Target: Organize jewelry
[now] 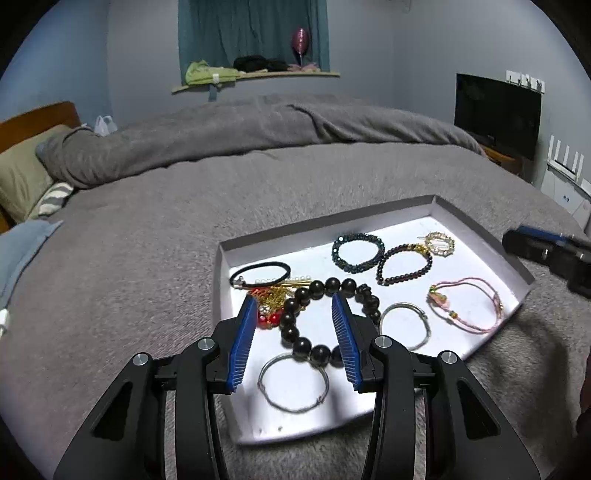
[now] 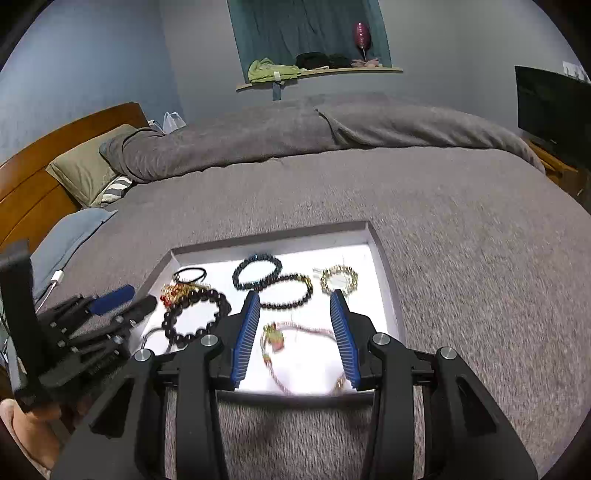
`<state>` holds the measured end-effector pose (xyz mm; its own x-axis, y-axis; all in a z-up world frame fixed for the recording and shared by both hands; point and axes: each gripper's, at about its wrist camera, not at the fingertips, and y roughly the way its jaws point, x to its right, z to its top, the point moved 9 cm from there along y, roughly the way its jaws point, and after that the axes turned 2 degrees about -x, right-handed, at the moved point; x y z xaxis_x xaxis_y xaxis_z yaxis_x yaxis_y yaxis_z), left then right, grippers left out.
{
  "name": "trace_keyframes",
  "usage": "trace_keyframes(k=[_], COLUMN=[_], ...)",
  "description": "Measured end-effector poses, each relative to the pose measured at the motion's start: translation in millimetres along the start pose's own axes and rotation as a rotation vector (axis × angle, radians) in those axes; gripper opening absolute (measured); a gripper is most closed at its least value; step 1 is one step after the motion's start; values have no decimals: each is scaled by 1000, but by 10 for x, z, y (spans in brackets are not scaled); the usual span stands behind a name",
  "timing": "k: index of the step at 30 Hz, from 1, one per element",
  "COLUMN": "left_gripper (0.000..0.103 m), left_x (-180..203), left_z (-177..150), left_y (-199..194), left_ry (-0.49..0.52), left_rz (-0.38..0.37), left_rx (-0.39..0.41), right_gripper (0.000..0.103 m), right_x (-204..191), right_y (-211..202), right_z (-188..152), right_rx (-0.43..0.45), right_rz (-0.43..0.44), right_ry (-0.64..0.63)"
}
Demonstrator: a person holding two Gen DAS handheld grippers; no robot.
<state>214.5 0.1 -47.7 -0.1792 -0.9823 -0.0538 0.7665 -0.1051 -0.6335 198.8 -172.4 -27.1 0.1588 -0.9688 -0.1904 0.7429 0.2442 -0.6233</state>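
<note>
Though both grippers gape wide, left gripper (image 1: 294,301) hides pt of big-bead bracelet (image 1: 295,314).

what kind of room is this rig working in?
Almost certainly a bedroom: the white jewelry tray sits on a bed with a grey blanket, a pillow against a wooden headboard, and a curtained window.

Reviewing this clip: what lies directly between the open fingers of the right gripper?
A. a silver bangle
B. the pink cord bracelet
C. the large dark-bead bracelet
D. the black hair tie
B: in the right wrist view the pink cord bracelet lies on the white tray between the spread fingers of the right gripper, blurred but recognisable.
</note>
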Motion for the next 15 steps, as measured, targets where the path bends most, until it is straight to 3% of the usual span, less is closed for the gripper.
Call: trace_keyframes(k=[2, 4, 5, 12, 15], left_gripper=[49, 75, 80, 94, 95], left_x=[-12, -42, -53, -48, -13], left_z=[-27, -64, -77, -140, -261], left_y=[-94, -183, -233, -546, -663], left_ry=[-11, -33, -50, -112, -105], left_rz=[11, 29, 35, 60, 82], left_rx=[10, 16, 23, 54, 50], right_gripper=[40, 43, 52, 91, 98], right_x=[32, 53, 63, 176, 223], right_y=[-54, -90, -114, -417, -504], right_z=[-94, -171, -205, -296, -339], right_rx=[-2, -8, -9, 34, 39], right_rz=[-10, -14, -18, -51, -57], right_ry=[-1, -7, -11, -51, -62])
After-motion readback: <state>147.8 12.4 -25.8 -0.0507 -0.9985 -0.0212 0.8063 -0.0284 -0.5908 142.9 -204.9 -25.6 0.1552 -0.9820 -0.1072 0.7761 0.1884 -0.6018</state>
